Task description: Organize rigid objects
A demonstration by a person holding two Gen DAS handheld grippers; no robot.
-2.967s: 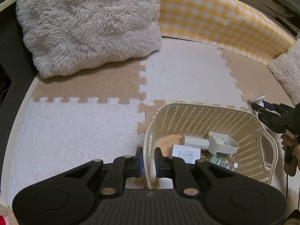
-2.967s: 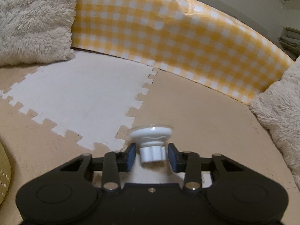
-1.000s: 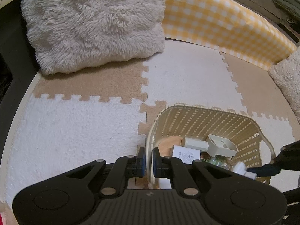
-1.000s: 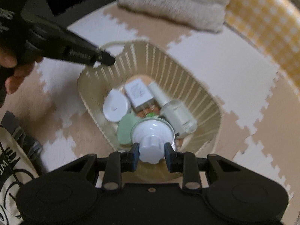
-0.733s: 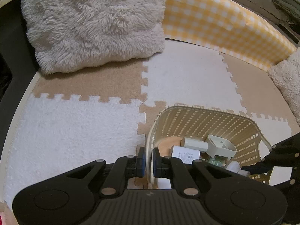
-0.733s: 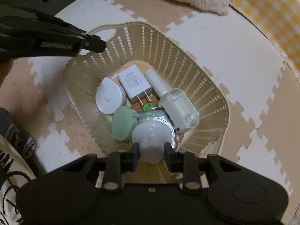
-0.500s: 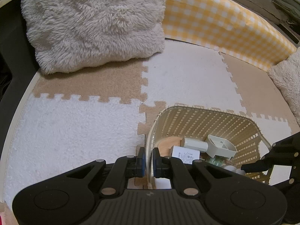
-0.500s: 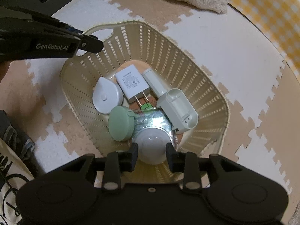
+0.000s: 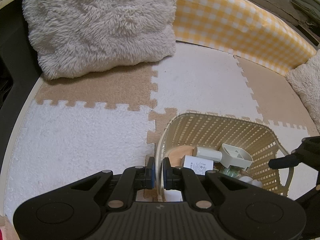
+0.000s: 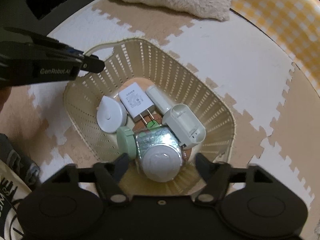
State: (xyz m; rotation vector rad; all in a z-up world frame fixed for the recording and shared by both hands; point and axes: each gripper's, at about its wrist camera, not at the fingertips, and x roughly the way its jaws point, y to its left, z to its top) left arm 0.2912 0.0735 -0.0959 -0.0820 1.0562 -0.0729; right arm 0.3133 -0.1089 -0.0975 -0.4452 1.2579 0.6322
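A cream slotted basket [image 9: 220, 118] [image 10: 180, 76] sits on the foam mats. My left gripper [image 9: 159, 172] [image 10: 92, 64] is shut on its near rim. My right gripper [image 10: 162, 158] hangs over the basket, pointing down, its jaws opening. The white round knob [image 10: 162, 166] lies free between them on a clear bottle with a green lid [image 10: 125, 142]. Also in the basket are a white charger plug [image 10: 136, 102] [image 9: 195, 166], a white teardrop disc [image 10: 111, 116], a white tube [image 10: 159, 99] and a pale grey case [image 10: 184, 124] [image 9: 236, 156]. One right fingertip [image 9: 280, 162] shows in the left wrist view.
Beige and white puzzle mats [image 9: 80, 136] cover the floor. A fluffy cushion [image 9: 100, 24] and a yellow checked bolster [image 9: 240, 26] line the far side, with a second cushion [image 9: 308, 84] at the right. A printed bag [image 10: 8, 198] lies near the basket.
The right gripper's jaws have spread wide and let go of the white knob, which now rests in the basket. The left gripper has kept its hold on the rim.
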